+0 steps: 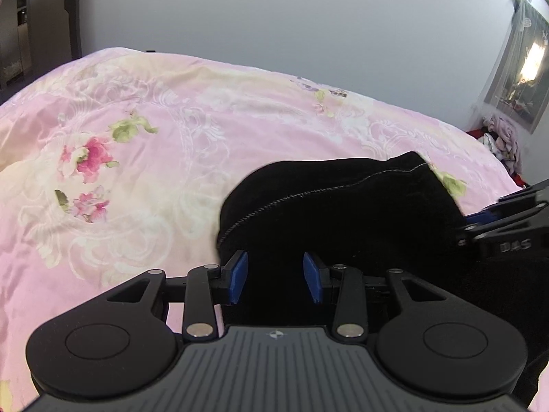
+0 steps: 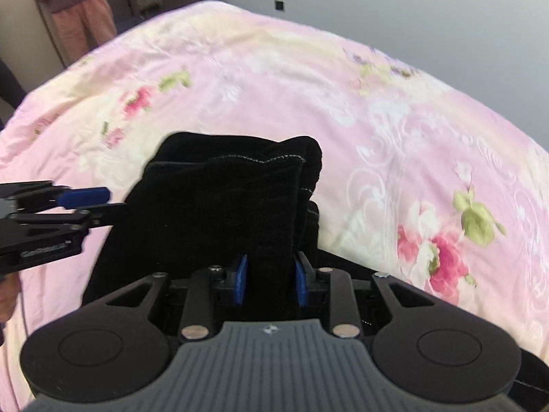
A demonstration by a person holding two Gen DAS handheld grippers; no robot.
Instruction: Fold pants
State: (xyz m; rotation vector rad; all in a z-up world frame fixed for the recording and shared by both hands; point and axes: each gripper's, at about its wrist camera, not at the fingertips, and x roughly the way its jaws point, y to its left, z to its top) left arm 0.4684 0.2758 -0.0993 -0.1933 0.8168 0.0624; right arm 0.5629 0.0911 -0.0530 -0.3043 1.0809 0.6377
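Pants [image 1: 343,213] are black, lying on the pink floral bedspread [image 1: 137,144] near your edge of the bed, already doubled over: the right wrist view shows stacked layers with stitched hems at the far end, so my read is at least one fold is done.

Left gripper [image 1: 274,276]: blue pads [image 1: 239,274] spread apart, black cloth between and under them, no pinch visible. Call it open, sitting over the left side of the bundle. Likely either just let go or lining up a new bite; can't tell which.

Right gripper [image 2: 271,279]: pads narrower than the left, black cloth fills the gap. Whether the pads actually bear on the fabric is not readable, black on black, so grip state there is unknown.

You have both tools at the near end, one each side. That makes sense for a fold away from you: two corners lifted together keep the edge straight. In the left wrist view the right gripper comes in from the right edge against the cloth; in the right wrist view the left gripper sits just beside the bundle's left edge.

Risk, as judgement: thick stacked layers may slip from a shallow bite, so take all layers.

Person in pink trousers [image 2: 79,7] stands past the bed's far corner, well apart from the work.
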